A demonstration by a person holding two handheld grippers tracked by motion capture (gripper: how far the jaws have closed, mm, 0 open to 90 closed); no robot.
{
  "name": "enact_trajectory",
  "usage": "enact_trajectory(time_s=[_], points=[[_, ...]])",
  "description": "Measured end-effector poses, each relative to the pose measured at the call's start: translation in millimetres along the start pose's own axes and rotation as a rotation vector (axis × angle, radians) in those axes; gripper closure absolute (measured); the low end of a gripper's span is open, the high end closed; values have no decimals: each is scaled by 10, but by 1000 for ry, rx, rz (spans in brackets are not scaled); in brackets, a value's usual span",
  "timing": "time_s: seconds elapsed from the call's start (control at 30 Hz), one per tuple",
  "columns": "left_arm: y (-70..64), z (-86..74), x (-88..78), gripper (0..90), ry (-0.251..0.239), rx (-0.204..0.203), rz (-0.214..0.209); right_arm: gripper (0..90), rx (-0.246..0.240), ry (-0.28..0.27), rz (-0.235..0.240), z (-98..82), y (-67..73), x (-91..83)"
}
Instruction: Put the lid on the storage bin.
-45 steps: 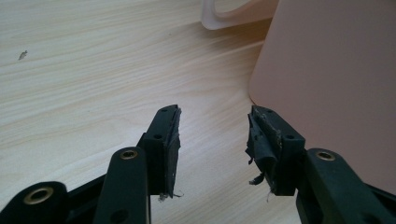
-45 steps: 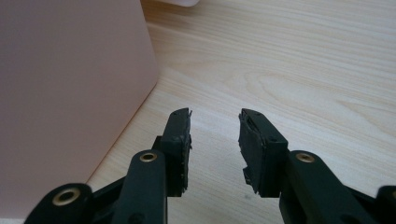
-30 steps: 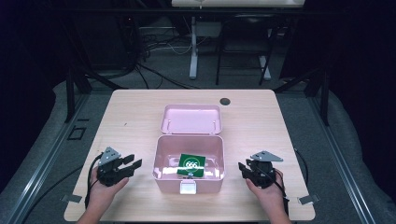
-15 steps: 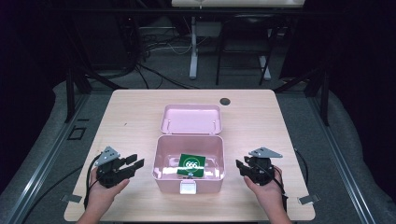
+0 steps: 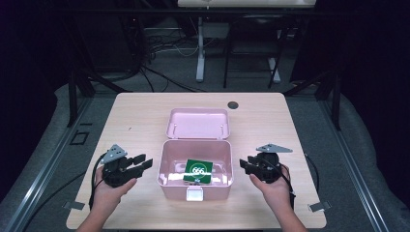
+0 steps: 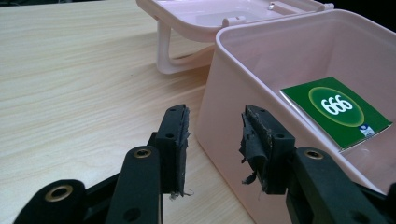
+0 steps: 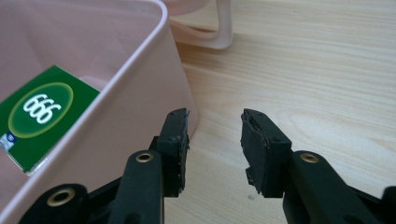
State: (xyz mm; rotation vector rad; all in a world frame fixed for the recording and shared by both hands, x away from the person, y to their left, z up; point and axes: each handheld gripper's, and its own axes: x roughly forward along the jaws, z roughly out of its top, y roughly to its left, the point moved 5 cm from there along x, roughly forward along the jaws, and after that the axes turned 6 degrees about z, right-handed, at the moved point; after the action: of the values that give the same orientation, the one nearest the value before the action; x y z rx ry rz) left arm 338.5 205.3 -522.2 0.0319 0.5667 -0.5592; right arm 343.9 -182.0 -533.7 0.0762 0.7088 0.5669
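A pink plastic box (image 5: 167,180) stands open near the table's front middle, its lid (image 5: 197,123) lying flat behind it. A green card marked 666 (image 5: 198,170) lies on its floor, also seen as the green card (image 6: 338,112) and the green card (image 7: 37,114). My left gripper (image 5: 145,163) is open just left of the box, jaws pointing at its side wall (image 6: 224,107). My right gripper (image 5: 243,165) is open just right of the box, beside the wall (image 7: 140,98). Nothing sits between either pair of jaws.
The light wooden table (image 5: 135,121) has a small dark round grommet (image 5: 233,105) at the back right. A white latch (image 5: 196,195) hangs on the box's front. Cables trail from both grippers toward the front edge. Dark floor and frame legs surround the table.
Both grippers have crept slightly inward toward the box's sides. The box and card have not moved.
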Motion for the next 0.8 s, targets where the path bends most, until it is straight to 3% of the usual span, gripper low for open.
enact_trajectory(time_s=[0.1,0.2,0.47,0.57,0.7,0.8], points=[[-31,32,-3,626,20,-20,-20,612,23,-1,15,58,-16,-12],[-68,77,-21,626,14,6,-24,610,43,-9,33,131,-20,-32],[-178,146,-25,627,22,39,-46,598,32,-3,9,324,-61,-11],[-198,162,-14,627,24,46,-34,597,22,3,3,386,-43,3],[-237,190,12,627,27,41,-51,595,-20,30,-7,467,-5,62],[-251,211,62,631,30,40,-53,596,-11,61,7,523,31,113]])
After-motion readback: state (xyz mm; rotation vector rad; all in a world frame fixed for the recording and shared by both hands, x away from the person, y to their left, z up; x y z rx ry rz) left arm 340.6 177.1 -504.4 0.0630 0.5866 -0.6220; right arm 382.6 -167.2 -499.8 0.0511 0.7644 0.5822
